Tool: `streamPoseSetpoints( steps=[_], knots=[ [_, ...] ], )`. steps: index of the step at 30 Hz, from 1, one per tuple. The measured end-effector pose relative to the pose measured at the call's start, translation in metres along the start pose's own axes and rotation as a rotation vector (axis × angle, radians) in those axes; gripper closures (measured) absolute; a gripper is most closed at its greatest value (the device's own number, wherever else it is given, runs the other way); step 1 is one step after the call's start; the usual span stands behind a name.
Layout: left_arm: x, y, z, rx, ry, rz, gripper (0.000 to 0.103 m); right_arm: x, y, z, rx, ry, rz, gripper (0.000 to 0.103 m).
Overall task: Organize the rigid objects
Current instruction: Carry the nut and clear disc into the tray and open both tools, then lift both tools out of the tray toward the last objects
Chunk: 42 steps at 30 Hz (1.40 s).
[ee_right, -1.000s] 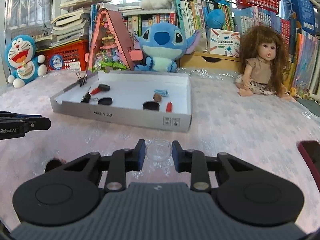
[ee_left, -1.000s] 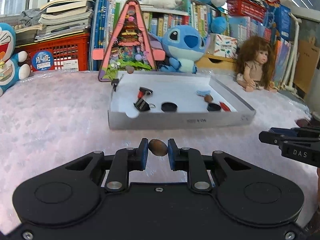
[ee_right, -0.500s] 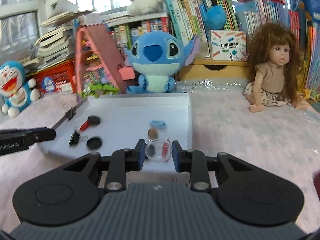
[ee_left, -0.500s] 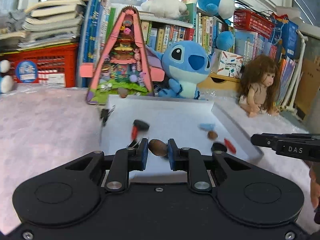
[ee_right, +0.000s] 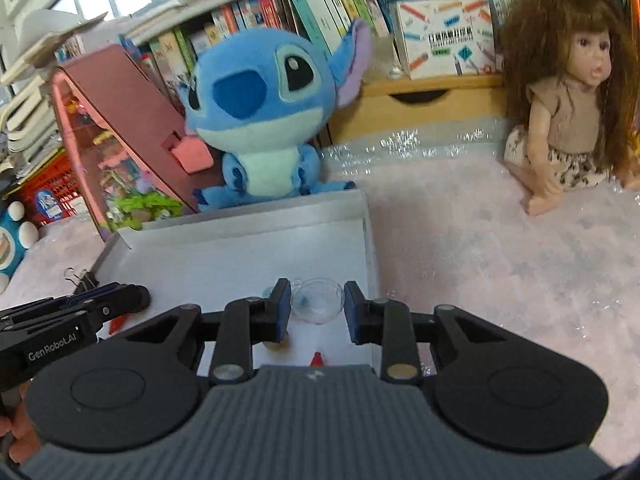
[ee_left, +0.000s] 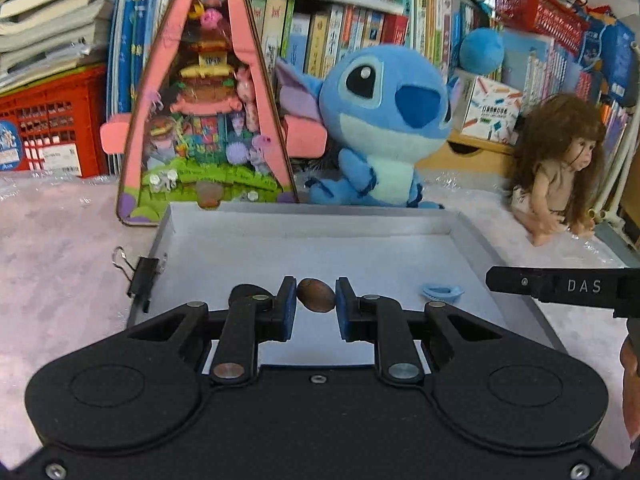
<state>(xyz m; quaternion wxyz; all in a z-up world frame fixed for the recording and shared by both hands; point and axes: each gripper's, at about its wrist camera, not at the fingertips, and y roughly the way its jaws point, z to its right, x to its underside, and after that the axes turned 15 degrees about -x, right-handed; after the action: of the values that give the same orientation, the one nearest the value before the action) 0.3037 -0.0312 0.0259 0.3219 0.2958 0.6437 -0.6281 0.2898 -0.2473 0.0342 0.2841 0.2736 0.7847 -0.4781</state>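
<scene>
White capital letters "DAS" stood on the black side of the right hand-held gripper (ee_left: 560,286) where it reached in from the right edge of the left wrist view. In the right wrist view, pale lettering reading "GenRobot.AI" ran along the black body of the left hand-held gripper (ee_right: 72,316) at the lower left. Spines of the books (ee_left: 340,36) on the shelf carried print too blurred to read.
</scene>
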Motion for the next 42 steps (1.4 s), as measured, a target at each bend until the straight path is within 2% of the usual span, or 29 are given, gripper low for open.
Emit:
streamPoseSetpoints(
  steps=[17, 30, 34, 35, 38, 42],
  knots=[
    [0.013, 0.023, 0.006, -0.044, 0.032, -0.048, 0.084, 0.013, 0.019, -0.002, 0.024, -0.015, -0.026, 0.07],
    [0.016, 0.023, 0.007, -0.059, 0.051, -0.036, 0.083, 0.019, 0.021, -0.007, 0.034, -0.065, -0.016, 0.07],
    [0.016, 0.02, 0.007, -0.058, 0.048, -0.042, 0.082, 0.02, 0.017, -0.007, 0.02, -0.052, 0.001, 0.062],
    [0.016, 0.018, 0.007, -0.057, 0.049, -0.038, 0.078, 0.02, 0.015, -0.008, 0.018, -0.049, 0.007, 0.05],
    [0.016, 0.01, 0.006, -0.058, 0.065, -0.031, 0.063, 0.021, 0.008, -0.011, 0.008, -0.053, 0.021, 0.045],
    [0.019, -0.009, 0.007, -0.047, 0.14, -0.021, 0.055, 0.026, -0.013, -0.021, -0.011, -0.102, 0.058, 0.037]
  ],
)
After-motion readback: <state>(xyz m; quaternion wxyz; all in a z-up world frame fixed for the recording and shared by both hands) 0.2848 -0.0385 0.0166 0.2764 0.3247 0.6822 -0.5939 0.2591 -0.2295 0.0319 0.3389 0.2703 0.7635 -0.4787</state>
